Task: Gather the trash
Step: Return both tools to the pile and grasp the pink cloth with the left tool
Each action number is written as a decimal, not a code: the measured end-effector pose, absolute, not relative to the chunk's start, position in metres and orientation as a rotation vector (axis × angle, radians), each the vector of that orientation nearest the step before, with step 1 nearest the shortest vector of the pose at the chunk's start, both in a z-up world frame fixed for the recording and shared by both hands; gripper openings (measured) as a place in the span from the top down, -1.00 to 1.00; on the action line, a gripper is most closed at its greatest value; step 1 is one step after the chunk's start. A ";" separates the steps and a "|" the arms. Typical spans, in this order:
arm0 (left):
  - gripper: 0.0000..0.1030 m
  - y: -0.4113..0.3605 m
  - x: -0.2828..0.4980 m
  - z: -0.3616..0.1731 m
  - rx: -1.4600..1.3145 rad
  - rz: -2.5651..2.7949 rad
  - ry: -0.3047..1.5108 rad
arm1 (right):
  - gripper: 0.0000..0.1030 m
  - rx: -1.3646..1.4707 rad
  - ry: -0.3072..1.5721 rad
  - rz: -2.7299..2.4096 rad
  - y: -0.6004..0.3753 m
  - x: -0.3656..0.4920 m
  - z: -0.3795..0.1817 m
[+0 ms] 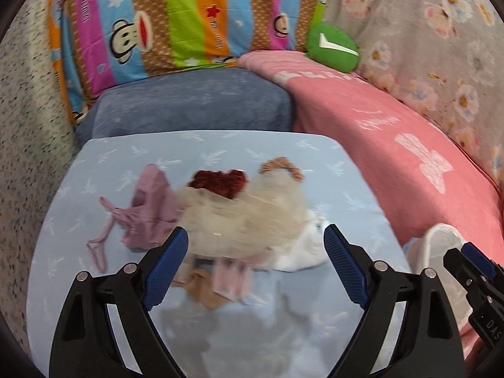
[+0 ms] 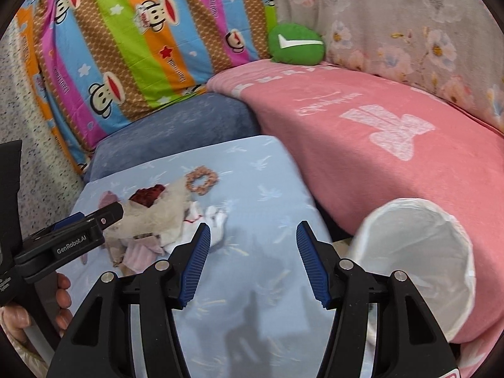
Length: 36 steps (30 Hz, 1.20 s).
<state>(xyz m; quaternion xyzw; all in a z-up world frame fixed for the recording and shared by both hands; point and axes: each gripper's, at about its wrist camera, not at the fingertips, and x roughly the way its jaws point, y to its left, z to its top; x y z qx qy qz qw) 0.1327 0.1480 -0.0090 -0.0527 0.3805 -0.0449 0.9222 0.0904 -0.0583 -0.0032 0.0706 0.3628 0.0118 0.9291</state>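
Observation:
A heap of scraps lies on the pale blue cushion (image 1: 283, 330): beige netting (image 1: 245, 217), a dark red piece (image 1: 220, 182), pink cloth (image 1: 148, 208) and white cloth (image 1: 302, 249). A patterned scrunchie (image 2: 201, 180) rests behind the heap. My left gripper (image 1: 255, 230) is open wide, its fingertips flanking the netting's near edge without pressing on it. My right gripper (image 2: 253, 225) is open over bare cushion (image 2: 258, 283), to the right of the heap, with nothing between its pads. A white-lined bin (image 2: 419, 252) stands to its right.
A pink blanket (image 2: 378, 132) covers the seat on the right, and a blue cushion (image 1: 195, 107) lies behind. A striped monkey-print pillow (image 1: 176, 22) and a green plush (image 1: 334, 47) lean at the back. A hand (image 2: 63, 296) holds the left gripper's handle.

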 end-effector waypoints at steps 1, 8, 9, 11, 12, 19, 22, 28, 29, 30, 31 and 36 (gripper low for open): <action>-0.63 0.158 0.136 -0.011 -0.110 -0.073 0.782 | -0.09 0.145 0.750 0.039 -0.050 0.096 -0.006; -0.63 0.209 0.155 -0.027 -0.138 0.009 0.803 | -0.14 0.172 0.805 0.113 -0.003 0.135 -0.029; -0.63 0.214 0.158 -0.029 -0.141 0.015 0.806 | -0.14 0.176 0.815 0.119 0.003 0.141 -0.033; -0.62 0.226 0.164 -0.035 -0.150 0.029 0.815 | -0.15 0.180 0.830 0.127 0.014 0.154 -0.040; -0.62 0.231 0.167 -0.037 -0.157 0.032 0.819 | -0.15 0.181 0.836 0.129 0.019 0.159 -0.043; -0.35 0.257 0.187 -0.058 -0.191 0.033 0.876 | -0.19 0.194 0.887 0.130 0.044 0.195 -0.073; -0.10 0.262 0.191 -0.066 -0.208 0.012 0.902 | -0.19 0.196 0.915 0.122 0.048 0.203 -0.086; 0.77 0.262 0.193 -0.075 -0.226 -0.055 0.947 | 0.72 0.209 0.962 0.160 0.053 0.206 -0.098; 0.84 0.262 0.193 -0.074 -0.226 -0.062 0.948 | 0.88 0.207 0.957 0.163 0.054 0.205 -0.096; 0.88 0.260 0.191 -0.072 -0.220 -0.065 0.943 | 0.91 0.205 0.949 0.165 0.055 0.203 -0.094; 0.93 0.259 0.190 -0.070 -0.216 -0.066 0.935 | 0.92 0.201 0.933 0.166 0.055 0.200 -0.090; 0.97 0.253 0.183 -0.051 -0.206 -0.078 0.896 | 0.95 0.194 0.861 0.174 0.054 0.188 -0.062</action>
